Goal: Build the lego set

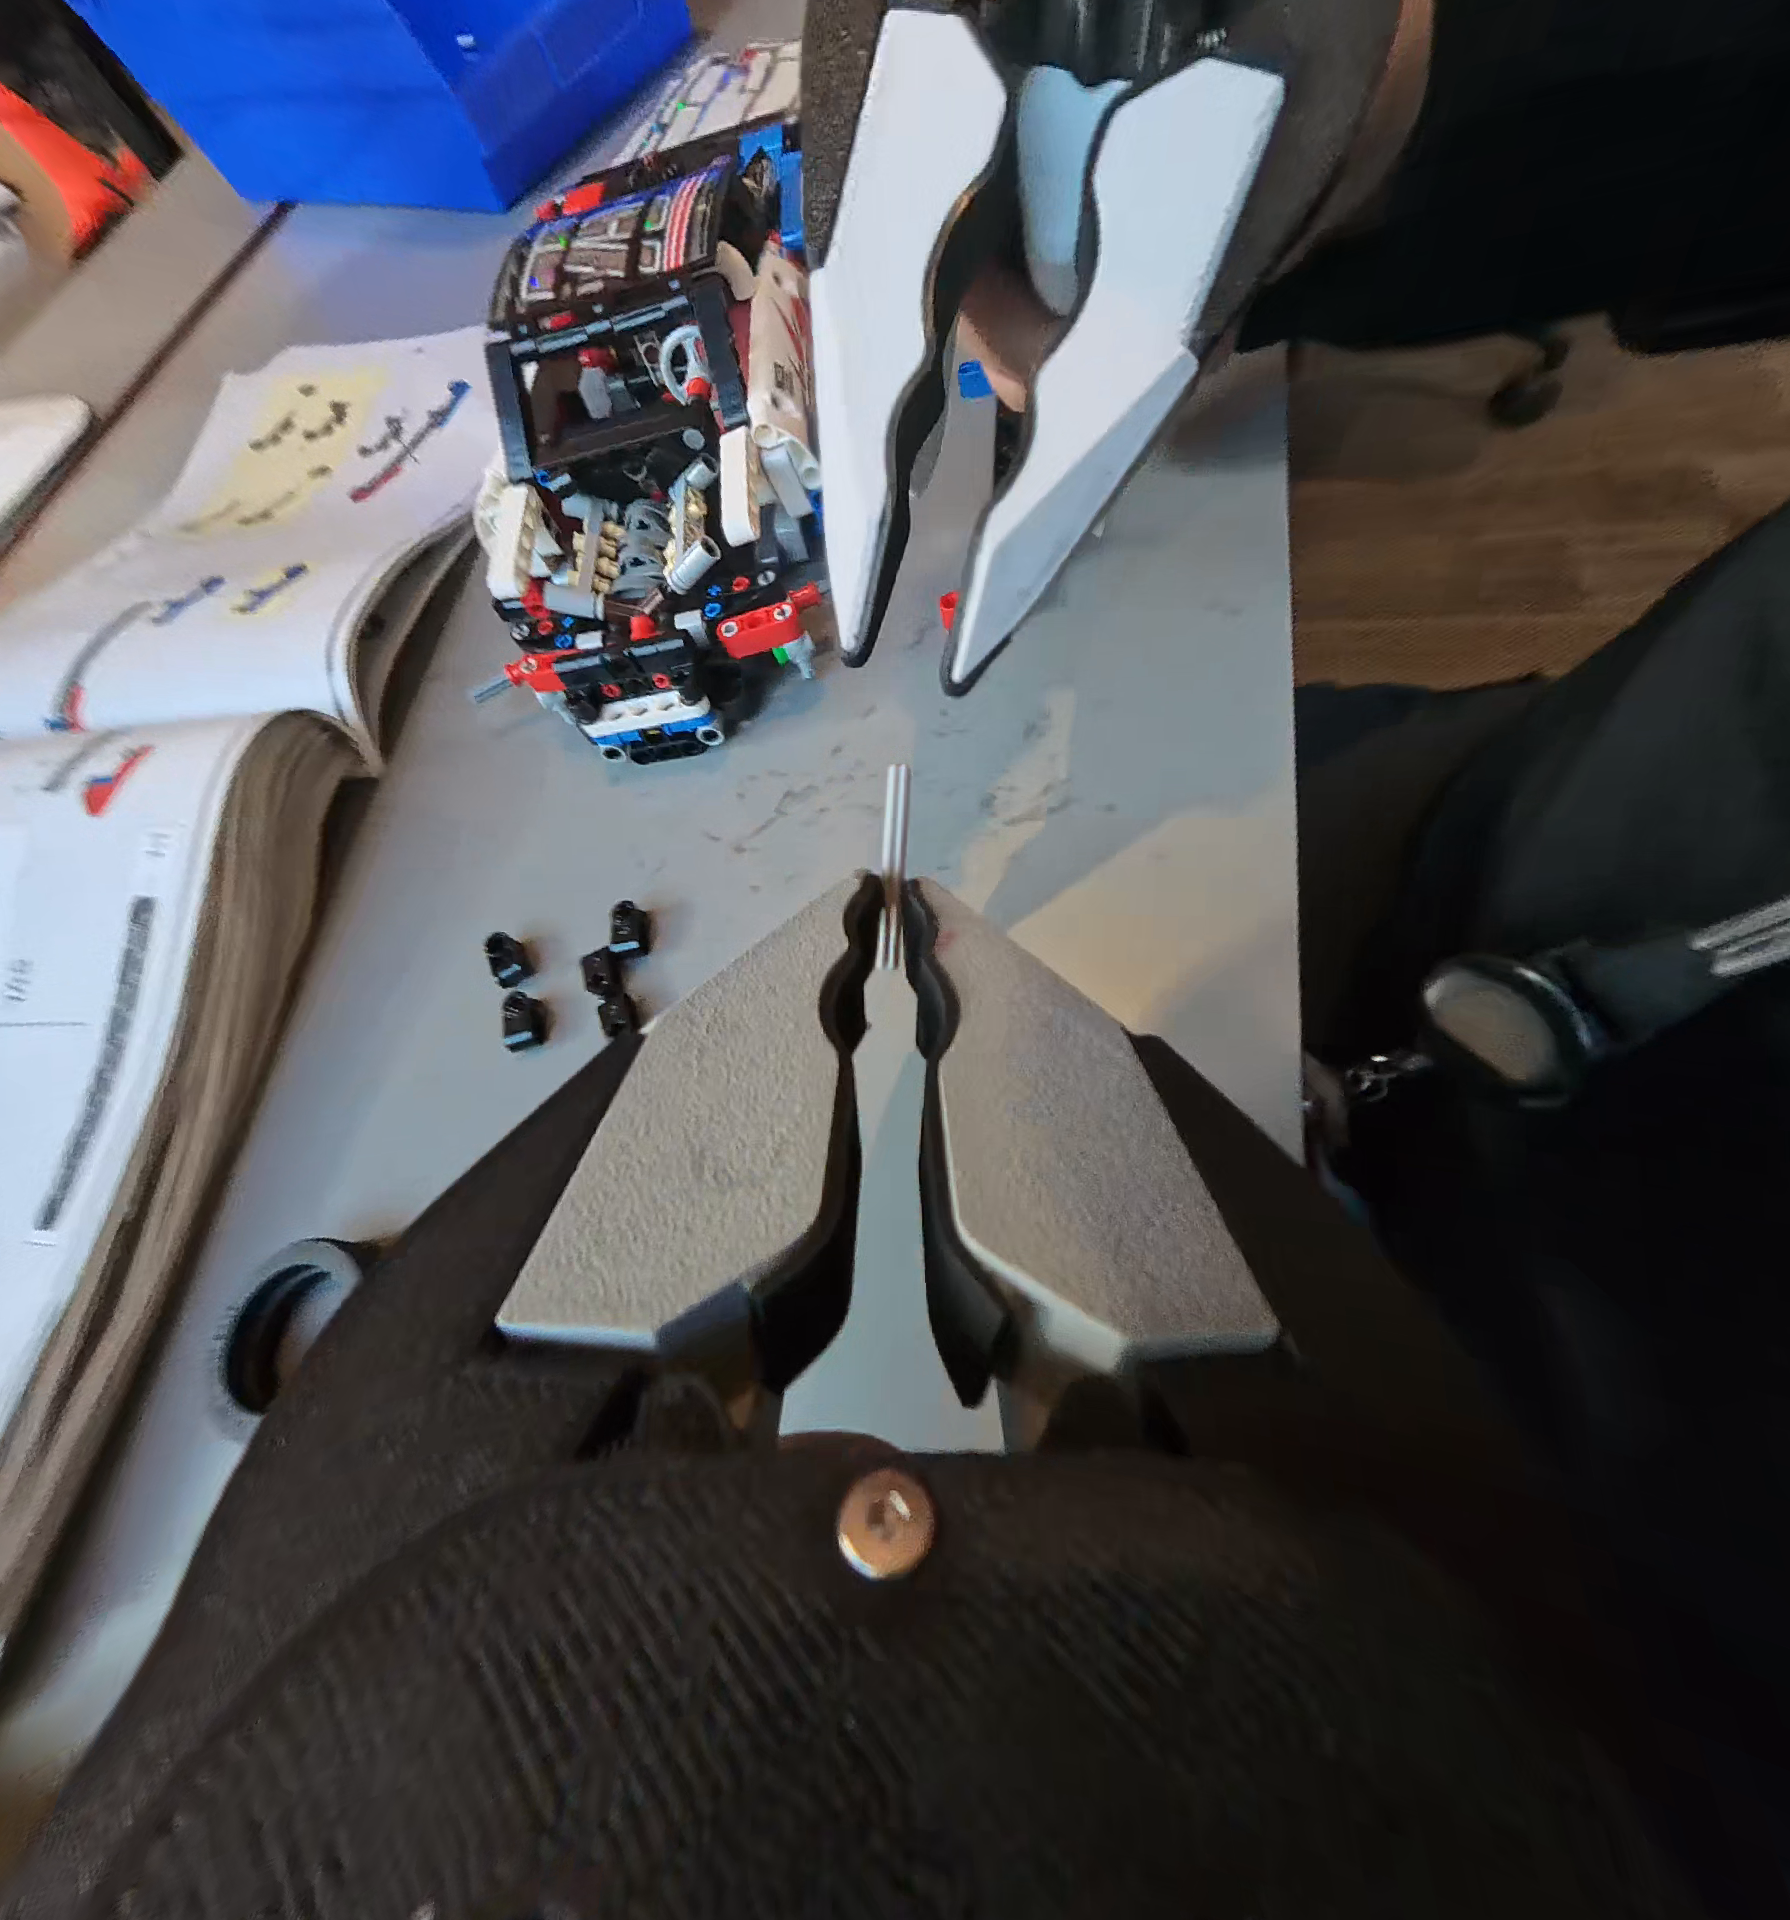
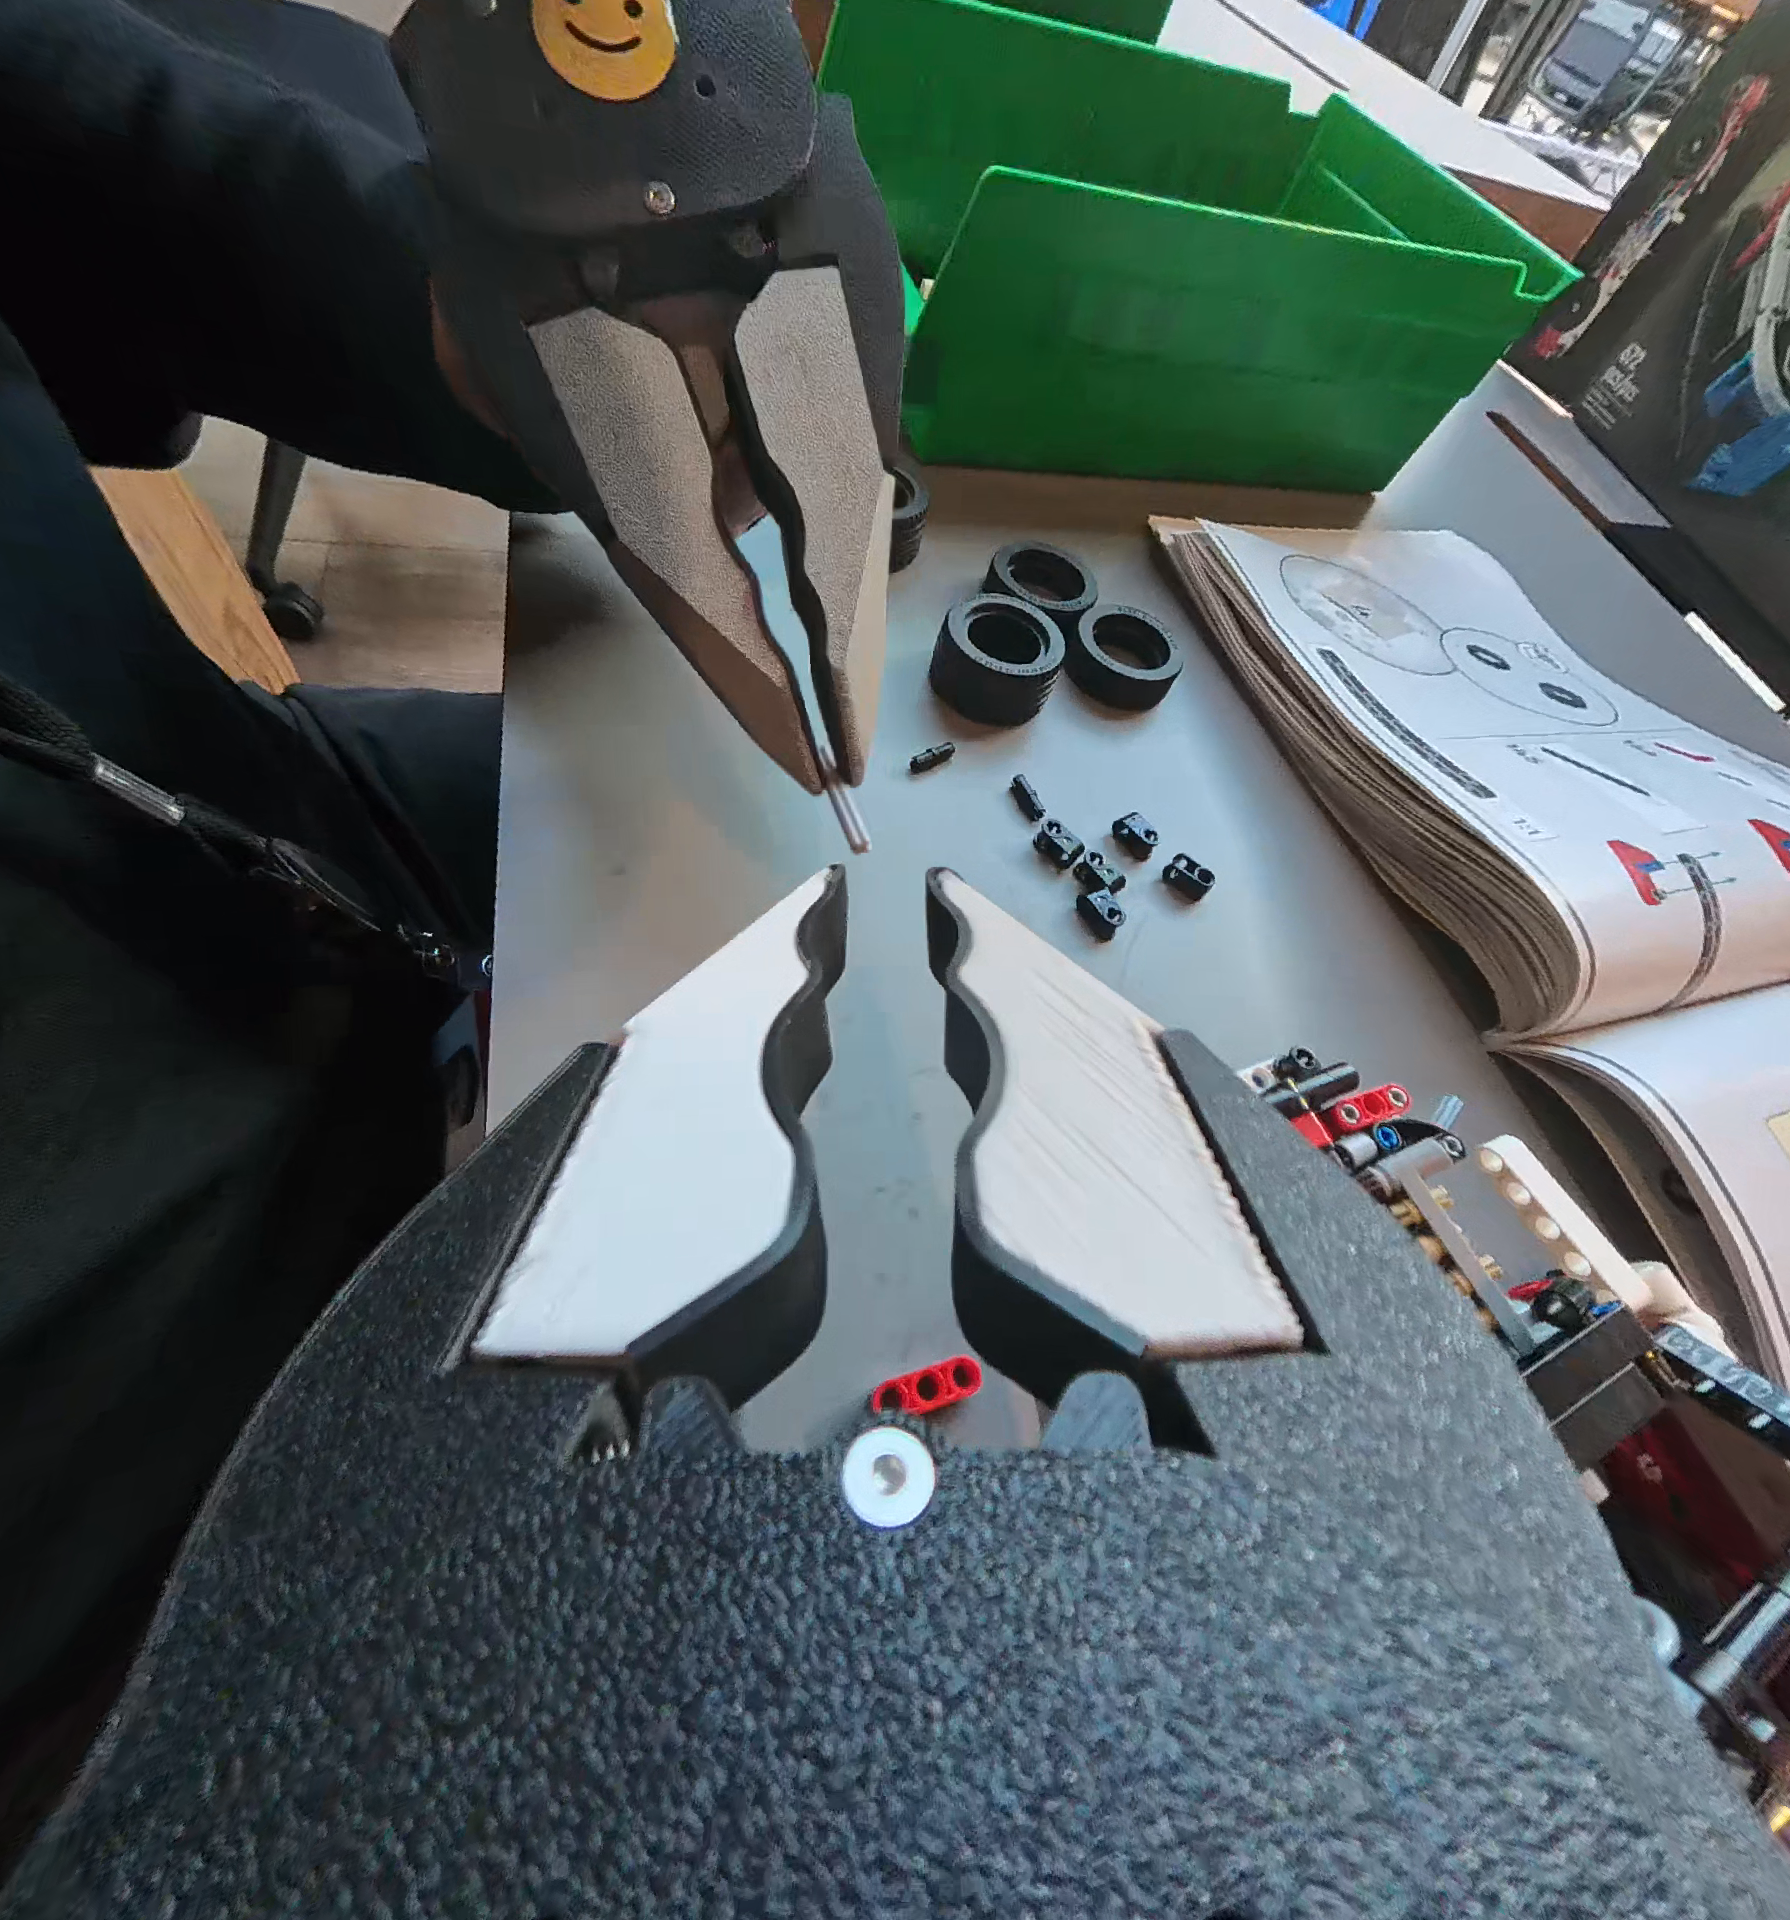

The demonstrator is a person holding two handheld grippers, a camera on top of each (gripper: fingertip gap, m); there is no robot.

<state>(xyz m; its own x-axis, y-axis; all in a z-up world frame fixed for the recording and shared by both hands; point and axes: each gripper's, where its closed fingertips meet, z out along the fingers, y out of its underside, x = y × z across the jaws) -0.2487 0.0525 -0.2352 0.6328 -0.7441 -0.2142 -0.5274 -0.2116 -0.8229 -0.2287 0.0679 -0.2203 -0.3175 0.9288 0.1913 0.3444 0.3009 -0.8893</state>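
My left gripper (image 1: 889, 883) is shut on a thin grey axle (image 1: 895, 831) that sticks out past its tips above the grey table (image 1: 1130, 727). In the right wrist view the left gripper (image 2: 837, 774) points its axle (image 2: 851, 821) toward my right gripper (image 2: 886, 878), which is open and empty just short of the axle's end. The right gripper also shows in the left wrist view (image 1: 901, 665), tips apart. The half-built lego car (image 1: 642, 468) stands behind, seen also at the right edge (image 2: 1493, 1247). Several small black connectors (image 1: 569, 977) (image 2: 1109, 862) lie on the table.
An open instruction book (image 1: 143, 675) (image 2: 1493, 727) lies beside the car. Three black tyres (image 2: 1047, 644), black pins (image 2: 932, 758), a red beam (image 2: 927, 1382) lie on the table. Green bins (image 2: 1182, 291), a blue bin (image 1: 403, 83) and the set's box (image 2: 1743, 260) stand around. The table's edge (image 1: 1291, 831) is close. My two grippers' fingertips are within a few centimetres of each other.
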